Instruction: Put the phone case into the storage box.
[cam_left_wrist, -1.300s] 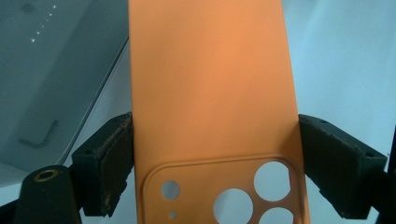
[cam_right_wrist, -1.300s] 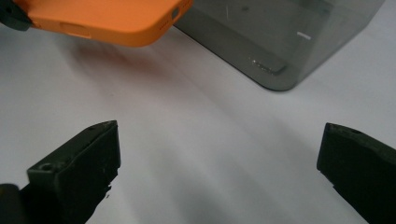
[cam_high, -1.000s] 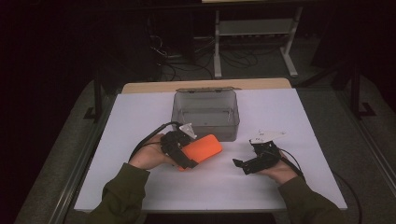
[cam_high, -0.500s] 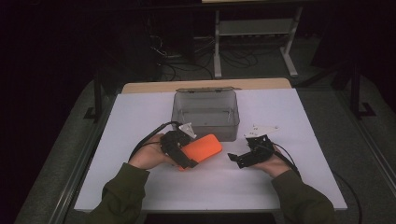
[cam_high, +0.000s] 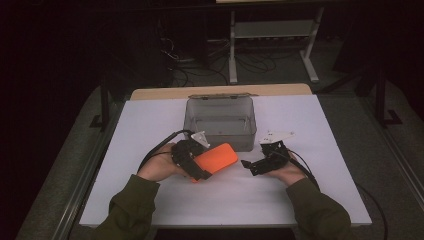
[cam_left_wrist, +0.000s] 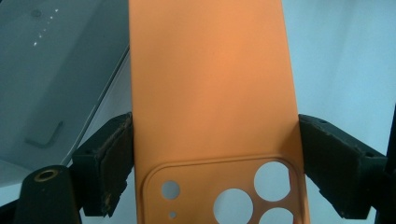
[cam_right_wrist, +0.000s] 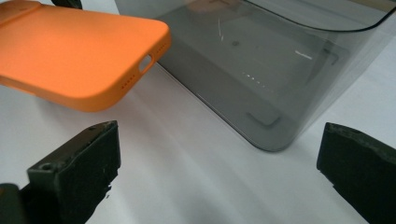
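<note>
Right claw (cam_high: 248, 166) has swung in from the right side toward centre since a second ago, now pointing at the orange phone case (cam_high: 216, 159); left claw (cam_high: 197, 167) and case basically unmoved. Reads as lining up for a two-handed grab or handover, not yet touching.

Left claw is clamped on the case across its width near the camera-cutout end, case held just above the white tabletop (cam_high: 150, 125), directly in front of the clear grey bin (cam_high: 220, 120). Right claw jaws spread wide, nothing between them.

View differences: left gripper view shows the inside of the case (cam_left_wrist: 210, 93) with lens holes and both pads pressing its edges, which the high view can't resolve. Right gripper view shows the free end of the case (cam_right_wrist: 79, 60) with charging port and speaker holes, a gap remaining to the jaws, and the bin (cam_right_wrist: 280, 74) looks empty.
</note>
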